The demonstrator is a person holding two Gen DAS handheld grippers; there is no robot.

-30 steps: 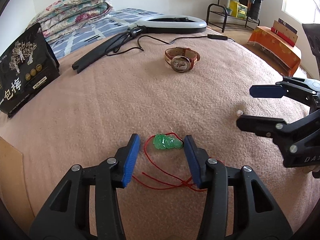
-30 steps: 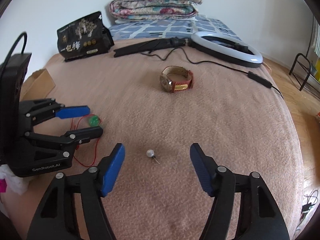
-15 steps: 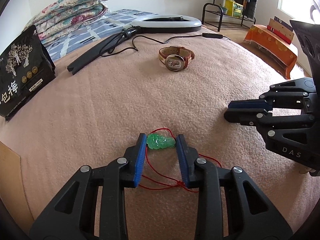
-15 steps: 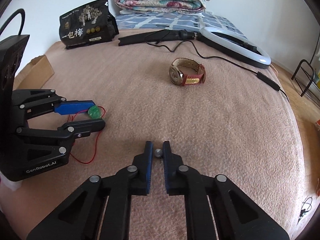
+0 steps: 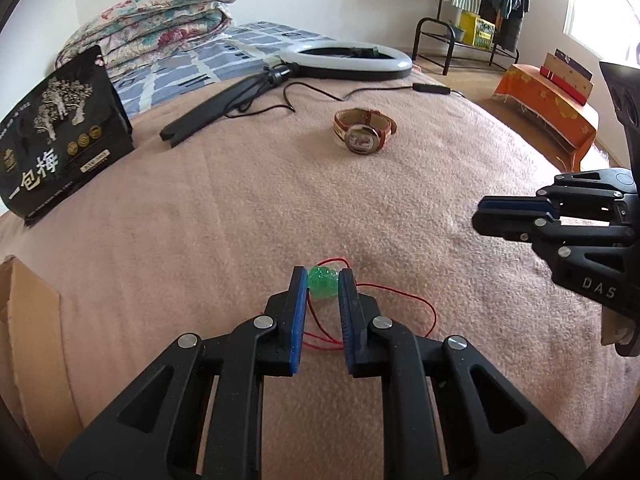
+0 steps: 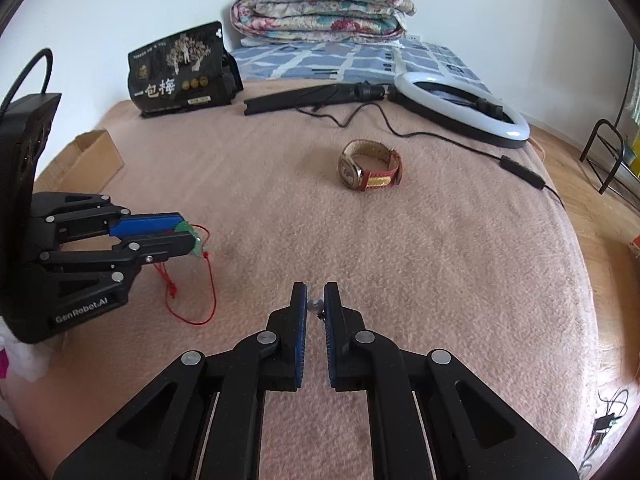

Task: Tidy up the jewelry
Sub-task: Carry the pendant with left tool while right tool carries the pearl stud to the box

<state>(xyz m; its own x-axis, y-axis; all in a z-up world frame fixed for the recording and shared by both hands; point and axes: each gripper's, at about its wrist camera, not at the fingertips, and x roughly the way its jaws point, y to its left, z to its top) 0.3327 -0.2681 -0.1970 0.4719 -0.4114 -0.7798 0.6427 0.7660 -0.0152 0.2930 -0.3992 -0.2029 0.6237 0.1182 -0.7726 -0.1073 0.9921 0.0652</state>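
Observation:
My left gripper (image 5: 323, 280) is shut on a green jade pendant (image 5: 323, 286) and holds it just above the pink blanket, its red cord (image 5: 404, 300) trailing down. The right wrist view shows the pendant (image 6: 191, 236) in that gripper too, cord (image 6: 200, 304) hanging to the blanket. My right gripper (image 6: 316, 300) is shut on a small pearl earring (image 6: 316, 304); in the left wrist view it (image 5: 486, 216) is at the right, the pearl hidden. A brown-strapped watch (image 5: 364, 130) (image 6: 370, 166) lies further back on the blanket.
A ring light (image 5: 346, 58) with folded stand and cable lies at the back. A black snack bag (image 5: 56, 136) stands back left. A cardboard box (image 5: 28, 340) is at the left edge. Folded quilts (image 6: 320, 10) sit behind. An orange stool (image 5: 548, 108) is off the bed.
Both grippers closed from wide open: the left onto the green pendant, the right onto the pearl earring. Both now hold their items slightly lifted off the blanket.

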